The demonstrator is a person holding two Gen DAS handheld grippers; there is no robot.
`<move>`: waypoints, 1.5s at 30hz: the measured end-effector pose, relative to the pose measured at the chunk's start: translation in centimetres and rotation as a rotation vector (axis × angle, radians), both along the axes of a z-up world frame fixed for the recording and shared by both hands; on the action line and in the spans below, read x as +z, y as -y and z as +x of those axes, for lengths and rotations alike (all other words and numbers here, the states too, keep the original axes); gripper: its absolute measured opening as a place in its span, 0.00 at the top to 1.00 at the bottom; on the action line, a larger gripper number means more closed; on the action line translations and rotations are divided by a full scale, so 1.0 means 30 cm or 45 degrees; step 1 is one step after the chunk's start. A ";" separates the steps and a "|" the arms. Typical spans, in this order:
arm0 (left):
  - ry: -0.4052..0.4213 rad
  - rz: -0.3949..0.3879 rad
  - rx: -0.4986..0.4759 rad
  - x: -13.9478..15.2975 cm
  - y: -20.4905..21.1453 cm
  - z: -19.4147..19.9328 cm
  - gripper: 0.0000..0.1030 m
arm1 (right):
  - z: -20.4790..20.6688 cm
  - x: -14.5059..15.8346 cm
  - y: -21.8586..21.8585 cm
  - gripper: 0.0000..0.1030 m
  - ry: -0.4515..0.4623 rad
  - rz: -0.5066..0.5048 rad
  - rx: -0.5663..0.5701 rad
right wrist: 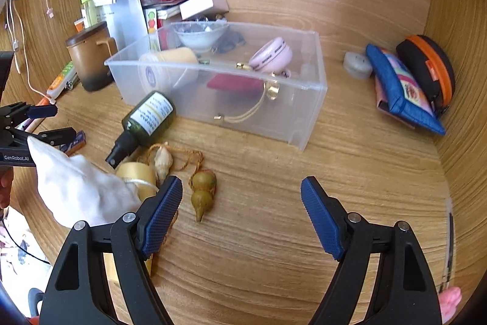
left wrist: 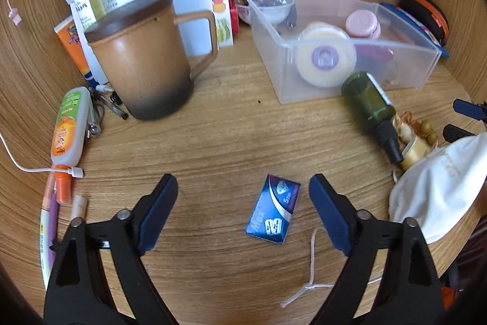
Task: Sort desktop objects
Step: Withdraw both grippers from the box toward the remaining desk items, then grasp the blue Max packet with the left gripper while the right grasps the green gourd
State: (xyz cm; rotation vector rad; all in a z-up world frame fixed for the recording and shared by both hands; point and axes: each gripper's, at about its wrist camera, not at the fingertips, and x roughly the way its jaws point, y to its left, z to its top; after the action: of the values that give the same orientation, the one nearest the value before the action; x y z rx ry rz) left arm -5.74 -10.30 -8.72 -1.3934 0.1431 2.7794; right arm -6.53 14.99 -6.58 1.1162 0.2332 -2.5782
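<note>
A small blue box [left wrist: 273,209] lies flat on the wooden desk between the open fingers of my left gripper [left wrist: 243,194], nearer the right finger. A clear plastic bin [left wrist: 420,57] behind holds a round cream jar [left wrist: 327,54] and a pink jar [left wrist: 362,23]. A dark green spray bottle [left wrist: 369,105] lies on its side against the bin. In the right wrist view my right gripper [right wrist: 242,194] is open and empty above bare desk. A small gourd charm [right wrist: 202,194] lies just right of its left finger. The bin [right wrist: 304,111], the bottle [right wrist: 146,121] and my left gripper [right wrist: 50,124] show there too.
A brown lidded mug [left wrist: 143,57] stands at the left, with tubes and pens [left wrist: 68,127] beside it. A white cloth pouch [left wrist: 435,191] lies at the right, over a yellow tape roll [right wrist: 137,172]. A blue pouch [right wrist: 401,90] and a black-orange case [right wrist: 426,69] lean on the right wall.
</note>
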 end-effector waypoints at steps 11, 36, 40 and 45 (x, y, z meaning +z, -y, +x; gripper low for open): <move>0.002 -0.011 -0.053 -0.026 -0.009 0.018 0.31 | -0.005 -0.045 0.016 0.24 0.052 0.008 0.010; -0.002 0.078 -0.126 -0.035 -0.007 0.063 0.65 | -0.037 -0.085 0.041 0.40 0.086 0.018 0.003; -0.014 0.087 -0.111 -0.035 -0.005 0.072 0.70 | -0.034 -0.090 0.055 0.49 0.073 0.036 0.020; -0.016 0.096 -0.087 -0.032 -0.002 0.073 0.74 | -0.036 -0.088 0.061 0.71 0.067 0.008 0.056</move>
State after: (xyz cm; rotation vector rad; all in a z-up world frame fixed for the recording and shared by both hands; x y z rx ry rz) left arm -3.55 -10.24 -9.69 -1.3288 0.0831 2.7087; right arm -7.61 13.17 -9.22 1.1661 0.2514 -2.5081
